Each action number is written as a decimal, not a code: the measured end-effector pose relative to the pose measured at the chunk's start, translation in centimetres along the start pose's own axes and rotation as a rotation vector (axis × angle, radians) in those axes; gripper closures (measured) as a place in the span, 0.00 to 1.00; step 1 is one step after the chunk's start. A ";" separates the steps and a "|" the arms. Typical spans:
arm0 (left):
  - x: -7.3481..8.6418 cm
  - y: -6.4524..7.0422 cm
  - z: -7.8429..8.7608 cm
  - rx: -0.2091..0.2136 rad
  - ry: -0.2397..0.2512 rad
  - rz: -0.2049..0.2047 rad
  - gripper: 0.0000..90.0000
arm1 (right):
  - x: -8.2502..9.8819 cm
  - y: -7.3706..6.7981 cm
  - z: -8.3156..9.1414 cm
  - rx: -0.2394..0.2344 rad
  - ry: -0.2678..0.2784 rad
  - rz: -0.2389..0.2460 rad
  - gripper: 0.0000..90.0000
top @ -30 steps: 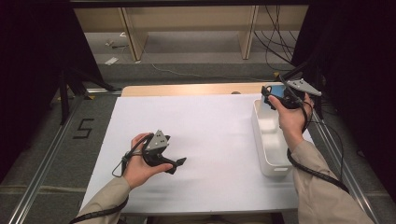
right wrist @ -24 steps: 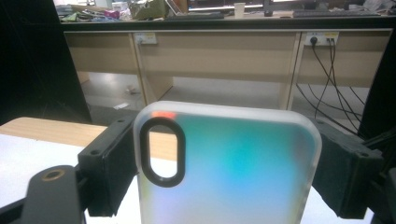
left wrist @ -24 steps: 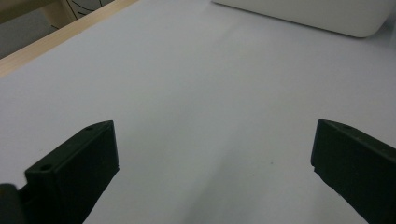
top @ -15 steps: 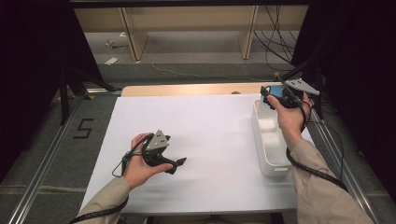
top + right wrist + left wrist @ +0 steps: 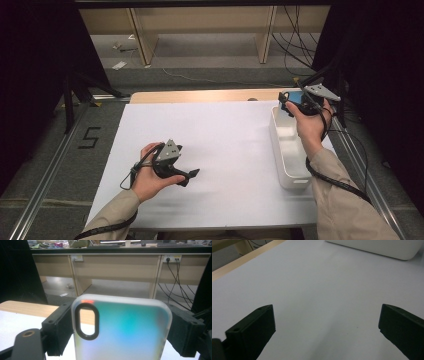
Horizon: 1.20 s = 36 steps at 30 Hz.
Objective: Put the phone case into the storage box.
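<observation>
- Right gripper (image 5: 122,330) is clamped on the phone case (image 5: 122,327), above the white bin (image 5: 290,150).
- Left gripper (image 5: 324,332): jaws wide apart over the table (image 5: 317,285), gripping nothing.

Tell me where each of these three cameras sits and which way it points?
High view: above the person's side, looking forward and down on the white-covered table; both forearms, left gripper, right gripper.
Left gripper view: low over the table, looking along its open jaws at the long white plastic bin.
Right gripper view: level, facing wooden benches; jaws clamp a translucent blue-tinted phone case.
Shared: the bin appears in the high and left gripper views.
</observation>
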<state>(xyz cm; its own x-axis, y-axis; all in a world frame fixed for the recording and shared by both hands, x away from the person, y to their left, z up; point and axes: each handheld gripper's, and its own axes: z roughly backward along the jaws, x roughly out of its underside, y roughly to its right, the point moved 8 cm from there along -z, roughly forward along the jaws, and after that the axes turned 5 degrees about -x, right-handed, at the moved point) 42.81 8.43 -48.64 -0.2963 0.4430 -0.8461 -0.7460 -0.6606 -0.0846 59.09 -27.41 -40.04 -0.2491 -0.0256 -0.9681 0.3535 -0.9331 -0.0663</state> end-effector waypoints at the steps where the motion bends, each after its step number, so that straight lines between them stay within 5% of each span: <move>1: 0.0 0.0 0.0 0.000 0.000 0.000 0.00 | 0.0 0.0 0.0 0.000 -0.001 0.000 0.20; 36: 0.0 0.0 0.0 -0.001 -0.001 -0.001 0.00 | 1.1 0.6 -1.7 0.016 -0.042 0.013 0.20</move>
<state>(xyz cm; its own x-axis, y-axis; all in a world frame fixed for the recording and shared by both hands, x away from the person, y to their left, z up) 42.82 8.47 -48.66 -0.2966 0.4440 -0.8455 -0.7456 -0.6609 -0.0855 60.57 -27.35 -41.56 -0.2824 -0.0523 -0.9579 0.3425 -0.9382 -0.0497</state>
